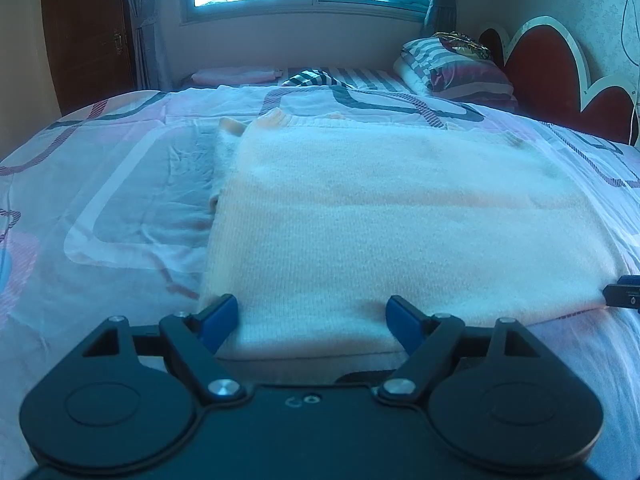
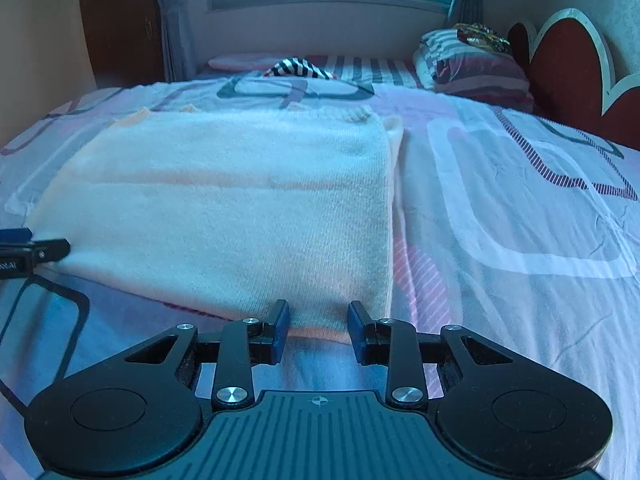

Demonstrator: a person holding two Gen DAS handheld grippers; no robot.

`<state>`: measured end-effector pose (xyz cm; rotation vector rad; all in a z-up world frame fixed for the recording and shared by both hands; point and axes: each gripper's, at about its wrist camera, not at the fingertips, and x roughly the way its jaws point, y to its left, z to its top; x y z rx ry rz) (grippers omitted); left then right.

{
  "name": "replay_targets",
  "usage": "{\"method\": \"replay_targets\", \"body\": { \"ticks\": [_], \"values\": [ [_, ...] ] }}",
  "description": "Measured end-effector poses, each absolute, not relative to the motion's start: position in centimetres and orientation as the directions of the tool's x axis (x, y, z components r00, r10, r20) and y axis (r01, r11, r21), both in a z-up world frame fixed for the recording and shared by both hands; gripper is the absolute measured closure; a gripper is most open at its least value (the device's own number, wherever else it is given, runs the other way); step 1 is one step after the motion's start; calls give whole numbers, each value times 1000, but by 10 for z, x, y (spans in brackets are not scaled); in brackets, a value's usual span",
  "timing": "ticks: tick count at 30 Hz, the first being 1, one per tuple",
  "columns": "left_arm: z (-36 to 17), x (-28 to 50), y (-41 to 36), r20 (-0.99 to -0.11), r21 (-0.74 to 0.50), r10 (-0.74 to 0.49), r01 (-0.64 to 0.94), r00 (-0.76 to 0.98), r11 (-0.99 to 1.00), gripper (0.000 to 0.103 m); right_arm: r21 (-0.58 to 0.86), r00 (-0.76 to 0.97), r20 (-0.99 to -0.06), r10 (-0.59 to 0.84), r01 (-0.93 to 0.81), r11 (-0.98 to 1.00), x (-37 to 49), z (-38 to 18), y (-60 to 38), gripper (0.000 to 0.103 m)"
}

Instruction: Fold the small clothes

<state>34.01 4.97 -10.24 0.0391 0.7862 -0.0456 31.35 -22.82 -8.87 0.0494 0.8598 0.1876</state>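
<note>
My sweater (image 1: 400, 220) is pale cream, with a peach tint at the collar. The bedspread (image 1: 120, 200) under it is white and pink, with dark striped loops. My left gripper (image 1: 312, 320) and right gripper (image 2: 318, 330) are black with blue pads. The pillow (image 1: 456, 68) has grey, white and maroon stripes, and the headboard (image 1: 552, 76) is red with white edging.

A bed (image 1: 120, 184) carries everything, covered by a pale pink and white sheet (image 2: 520, 220) printed with rounded outlines. A cream knitted garment (image 1: 380, 220) lies flat and folded on the sheet near the front edge, while striped pillows (image 1: 452, 68), a black-and-white striped cloth (image 2: 298, 68) and a pink folded piece (image 1: 232, 75) rest far back by the red headboard (image 1: 552, 76)
</note>
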Motion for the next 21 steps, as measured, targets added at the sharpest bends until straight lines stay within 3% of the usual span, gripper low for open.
{"method": "replay_targets", "body": {
  "ticks": [7,13,16,17,18,19,21],
  "values": [
    [-102,342,51,-716,23,-29,65,697,998,22,118,624,-759,186,-149,982,315,-86,-229,72],
    [-81,310,76,-708,-12,58,-94,704,995,23,180,665,-699,262,-191,965,292,-53,-231,72],
    [-81,290,99,-707,-217,-32,-173,707,961,27,224,682,-671,290,-187,957,286,-43,-231,72],
    [-82,286,104,-690,-290,-67,-191,721,938,37,245,686,-661,303,-184,952,286,-41,-231,72],
    [-85,284,108,-680,-360,-92,-222,728,906,50,260,690,-653,313,-183,948,286,-39,-230,75],
    [-89,284,111,-681,-407,-106,-254,724,877,51,275,691,-648,321,-181,944,288,-36,-228,88],
    [-97,285,112,-651,-529,-160,-291,742,797,51,287,700,-633,330,-184,940,291,-31,-225,93]
  ]
}}
